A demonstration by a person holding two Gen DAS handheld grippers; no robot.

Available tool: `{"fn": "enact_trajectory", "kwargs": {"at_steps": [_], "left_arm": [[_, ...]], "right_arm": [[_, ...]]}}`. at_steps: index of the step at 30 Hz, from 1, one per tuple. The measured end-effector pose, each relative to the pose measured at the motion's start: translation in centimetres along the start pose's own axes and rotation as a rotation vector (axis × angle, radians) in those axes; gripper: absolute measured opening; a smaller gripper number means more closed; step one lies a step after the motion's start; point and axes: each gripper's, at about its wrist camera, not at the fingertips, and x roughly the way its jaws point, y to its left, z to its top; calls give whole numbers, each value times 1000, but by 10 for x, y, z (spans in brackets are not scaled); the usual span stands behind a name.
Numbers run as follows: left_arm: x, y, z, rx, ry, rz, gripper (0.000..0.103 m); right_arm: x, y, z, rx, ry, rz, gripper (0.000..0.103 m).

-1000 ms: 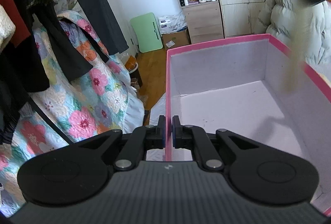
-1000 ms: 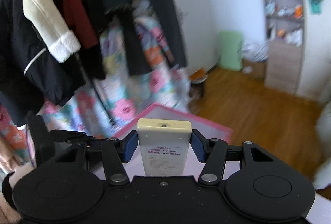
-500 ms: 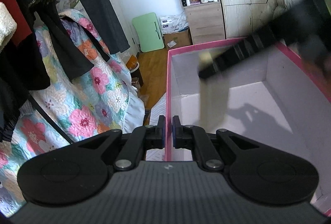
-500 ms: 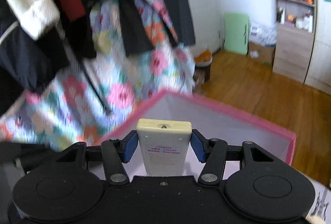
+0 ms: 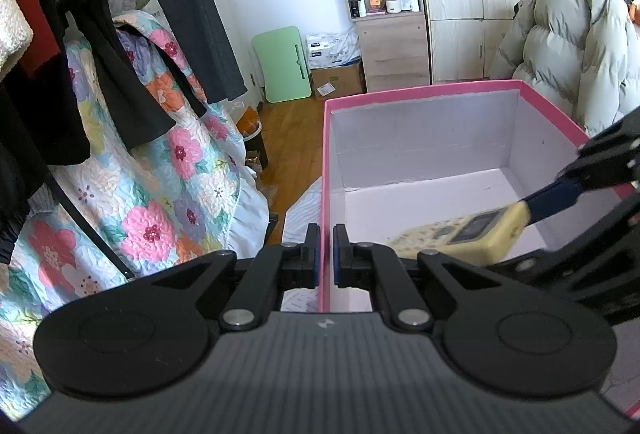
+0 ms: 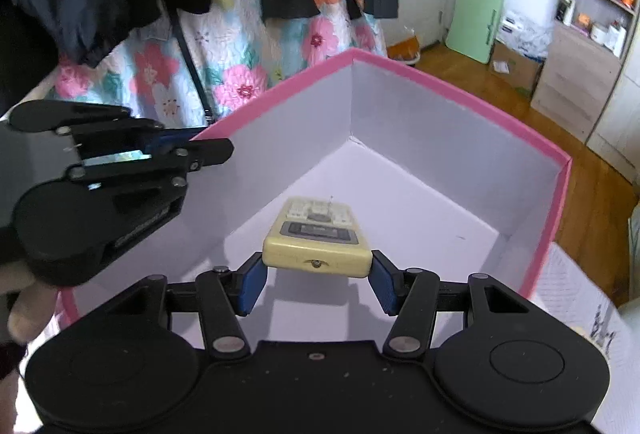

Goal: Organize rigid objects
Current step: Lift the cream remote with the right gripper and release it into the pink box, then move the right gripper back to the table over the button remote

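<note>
Remote control (image 6: 316, 238), yellowed, hangs low inside our pink box (image 6: 440, 81), pinched at its end by our right gripper (image 6: 316, 284); left gripper (image 5: 326, 254) clamps the box wall, likely steadying it.

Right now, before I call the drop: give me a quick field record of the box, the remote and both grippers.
box: pink box, open top, white inside, nothing lying on its floor
remote: cream remote control, inside the box's opening, above the floor, buttons up
right gripper: right gripper shut on the remote's end
left gripper: left gripper clamped on the box's side wall
not shown: whether the remote's far end touches the floor
</note>
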Motion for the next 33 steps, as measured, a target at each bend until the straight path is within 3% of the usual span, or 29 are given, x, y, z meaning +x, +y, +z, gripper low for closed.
{"fn": "enact_trajectory", "kwargs": {"at_steps": [3,8,11,14,19,20,24,28,33], "left_arm": [[0,0,-1,-2,0,1,5],[1,0,-1,-11,3,-8,5],[2,-1,1,-4,4,-3,5],[2,-2,1,2,5,1,5],[0,-3,0,5,2,0,5],[0,-4,0,6,2,1,5],[0,-3,0,1,3,-4,5],[-1,-2,1,13,4,4,5],[-1,-3,1,2,3,0,6]], "right_arm": [[8,2,10,45,6,7,61],[17,-6,5,118,123,186,61],[-1,-7,-6,93,74,217,64],[-32,-15,-20,85,-9,208,64],[-92,-55,-50,212,-108,120,59],[-102,-60,-56,246,-133,142,68],[-129,-78,-81,355,-169,42,68],[-127,-92,-106,432,-152,-43,68],[-99,-112,-131,556,-97,-22,68]]}}
